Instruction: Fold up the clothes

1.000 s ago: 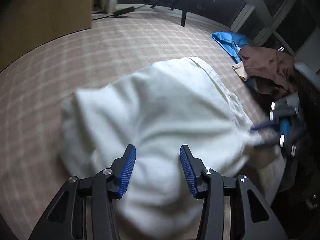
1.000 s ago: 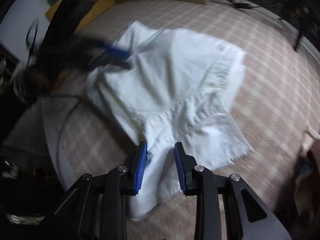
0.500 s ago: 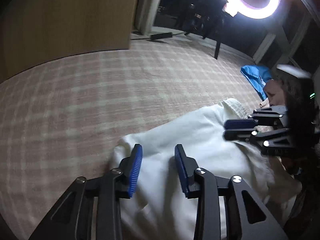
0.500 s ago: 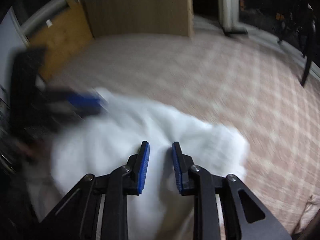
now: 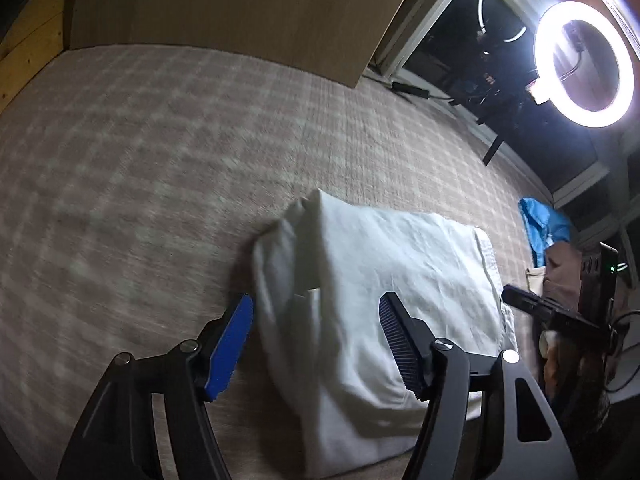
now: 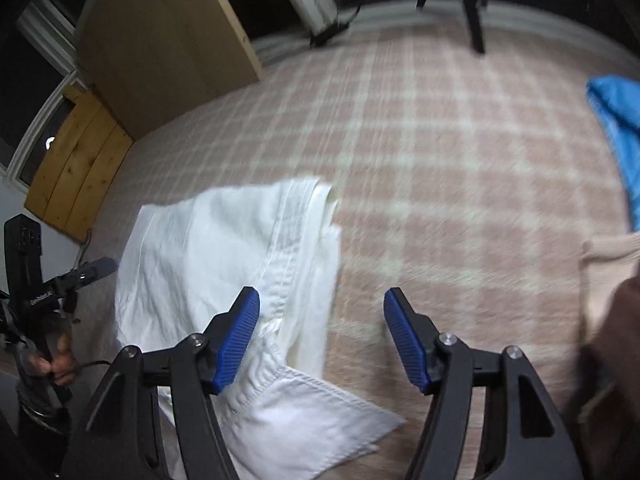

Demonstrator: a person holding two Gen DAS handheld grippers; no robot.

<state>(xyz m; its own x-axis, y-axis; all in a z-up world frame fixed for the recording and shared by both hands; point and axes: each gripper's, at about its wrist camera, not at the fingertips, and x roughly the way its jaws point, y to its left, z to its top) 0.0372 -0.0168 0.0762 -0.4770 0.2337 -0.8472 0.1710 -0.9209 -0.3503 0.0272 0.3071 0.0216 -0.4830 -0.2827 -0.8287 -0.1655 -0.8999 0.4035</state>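
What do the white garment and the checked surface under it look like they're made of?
White garment: likely woven cotton, matte, with fine creases and a double-stitched band. Checked surface: apparently a soft pink-and-white plaid textile, like a blanket or bedspread; motion blur hides the weave.

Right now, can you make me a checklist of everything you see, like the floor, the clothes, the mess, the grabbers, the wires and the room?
Surface: pink checked carpet.
Job's things: white garment lying folded over on the carpet, no finger gripping it.
Clutter: blue cloth, brown garment and cream cloth off to one side.
Grippers: left gripper open; right gripper open.
Cables: black cable near the wall.
Surroundings: ring light, wooden panel, dark windows.
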